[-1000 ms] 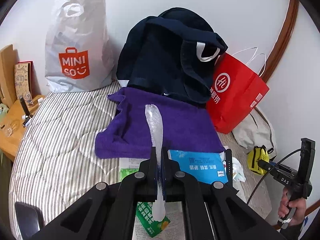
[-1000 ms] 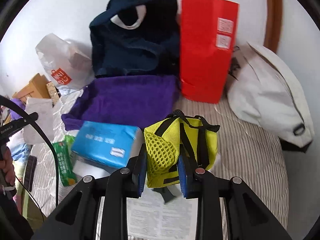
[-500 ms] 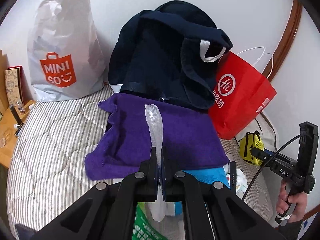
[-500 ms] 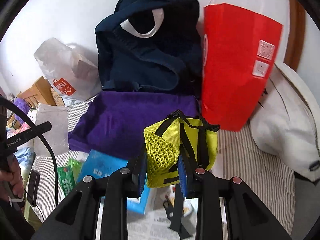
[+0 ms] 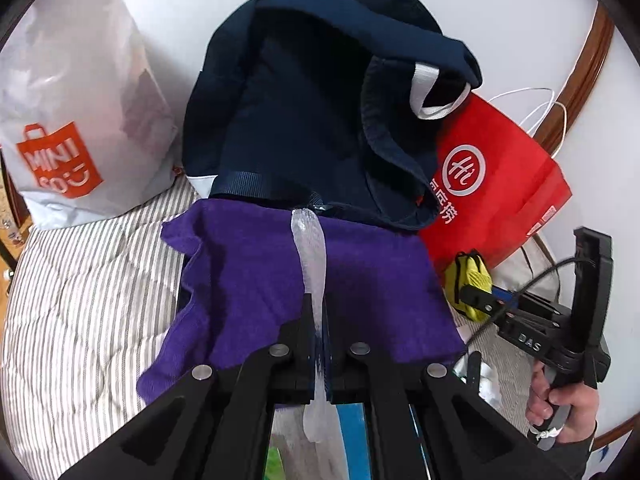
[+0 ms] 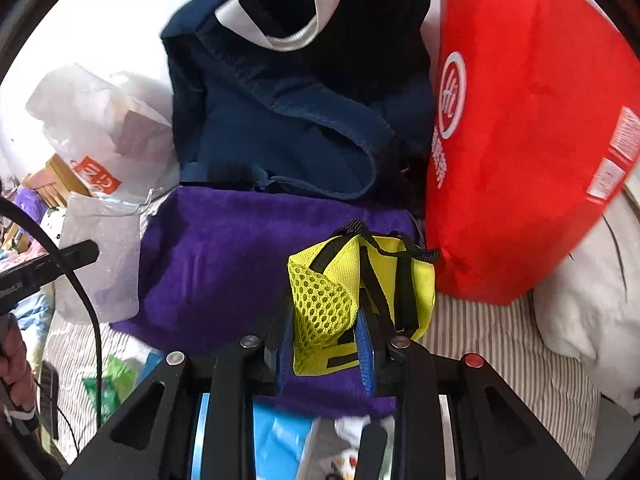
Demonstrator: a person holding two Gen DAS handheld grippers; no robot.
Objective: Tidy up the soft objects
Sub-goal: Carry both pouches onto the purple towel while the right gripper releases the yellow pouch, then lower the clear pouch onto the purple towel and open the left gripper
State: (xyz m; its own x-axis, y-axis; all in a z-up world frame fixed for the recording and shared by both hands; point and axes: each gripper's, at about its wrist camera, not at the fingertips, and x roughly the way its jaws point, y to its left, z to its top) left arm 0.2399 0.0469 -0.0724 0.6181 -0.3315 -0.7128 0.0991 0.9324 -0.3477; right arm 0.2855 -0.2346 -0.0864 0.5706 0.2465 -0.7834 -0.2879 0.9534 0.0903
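Clear plastic bag pinched flat in our left claw, yellow mesh pouch clamped in our right claw, both above the purple towel; thin film could slip free.

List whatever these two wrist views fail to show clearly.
- Blue packet, right wrist view: mostly covered by the right gripper and purple towel.
- Inside of the navy fabric bag, both views: too dark to see.
- Clear plastic bag, left wrist view: edge-on, contents unreadable.
- Red paper bag, right wrist view: motion-blurred print.
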